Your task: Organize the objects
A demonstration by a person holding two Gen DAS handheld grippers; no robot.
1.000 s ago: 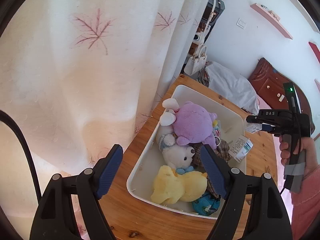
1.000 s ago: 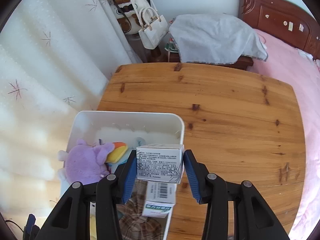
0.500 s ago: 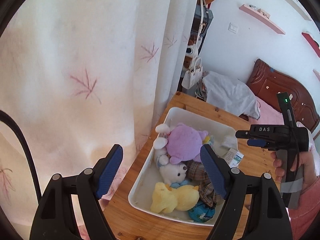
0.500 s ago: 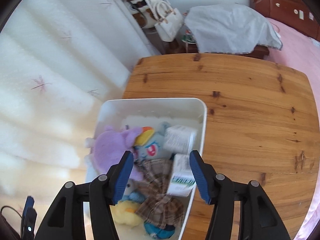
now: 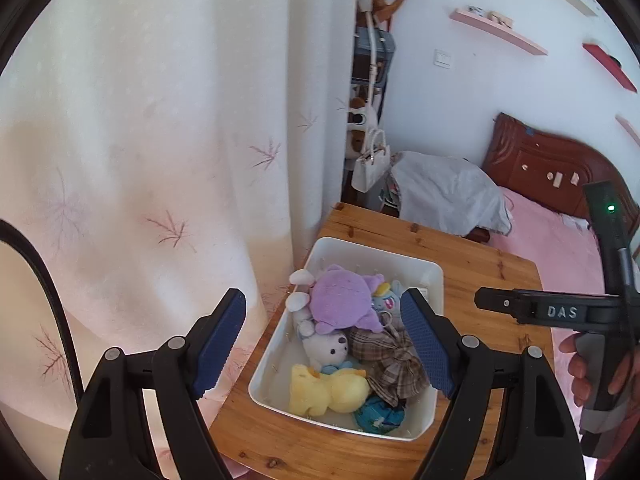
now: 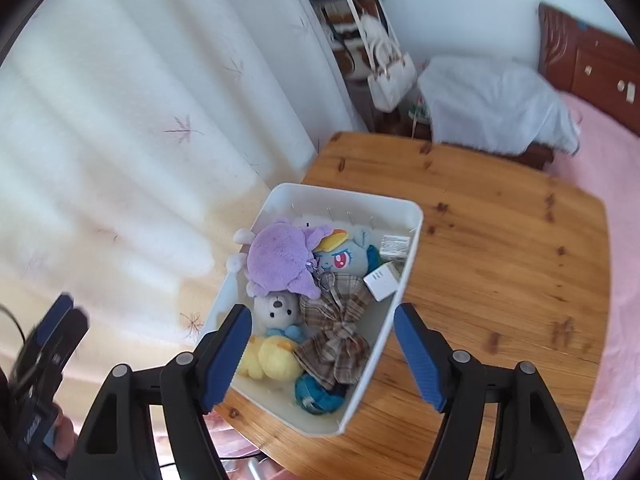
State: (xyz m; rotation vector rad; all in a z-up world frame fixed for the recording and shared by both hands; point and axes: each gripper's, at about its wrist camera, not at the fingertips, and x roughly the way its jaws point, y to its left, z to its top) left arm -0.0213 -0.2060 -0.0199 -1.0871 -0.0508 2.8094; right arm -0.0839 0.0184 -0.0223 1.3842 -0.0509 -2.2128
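A white bin (image 5: 436, 276) (image 6: 416, 216) stands on the wooden table (image 6: 500, 240) against the curtain. It holds a purple plush (image 6: 276, 260), a blue pony plush (image 6: 348, 256), a white bear (image 6: 276, 308), a yellow plush (image 5: 324, 388), a plaid bow (image 6: 336, 328) and a teal ball (image 6: 316, 394). Two small white boxes (image 6: 382, 280) lie along its right wall. My right gripper (image 6: 322, 312) hangs high above the bin, its jaws opening with nothing between them. My left gripper (image 5: 321, 296) is open and empty, also well above the bin.
A patterned curtain (image 5: 160, 140) hangs close along the table's left edge. Past the table's far edge are a grey covered heap (image 6: 492, 100), a white handbag (image 6: 390, 76) and a pink bed (image 5: 560, 240). A hand (image 5: 580, 364) holds the right gripper's handle.
The right gripper let go of the white box, which now lies in the bin, and its jaws spread. Both grippers rose and drew back from the bin.
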